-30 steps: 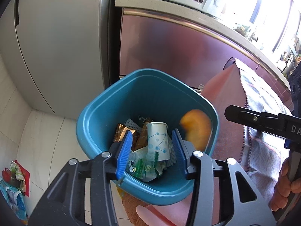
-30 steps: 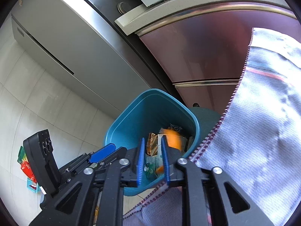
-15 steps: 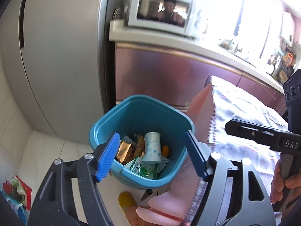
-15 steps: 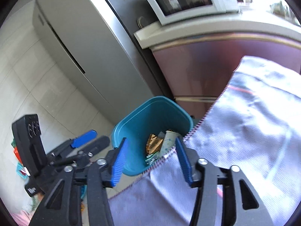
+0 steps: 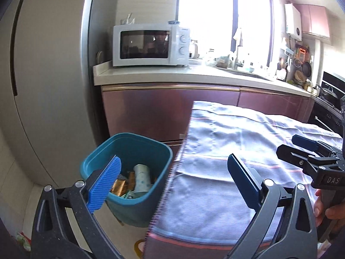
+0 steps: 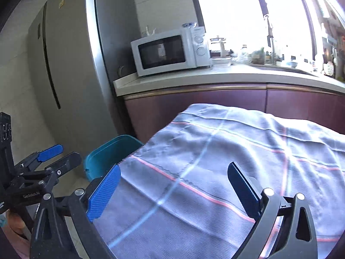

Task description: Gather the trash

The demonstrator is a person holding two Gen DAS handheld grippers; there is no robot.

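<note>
Apparently done dropping, both the left gripper (image 5: 173, 180) and right gripper (image 6: 173, 191) gape wide, empty, above the cloth-covered table (image 5: 226, 151) beside the bin (image 5: 129, 149).

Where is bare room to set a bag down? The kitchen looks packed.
Free: the tablecloth between both open grippers, left gripper, right gripper; and the counter in front of the microwave. Crowded: the counter by the window, and the teal bin, part full.

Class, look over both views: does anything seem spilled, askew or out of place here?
Mostly tidy: the trash sits inside the bin. One oddity: a crumpled wrapper lies on the floor at the left edge, outside the bin. Both grippers, left and right, are open and empty.
</note>
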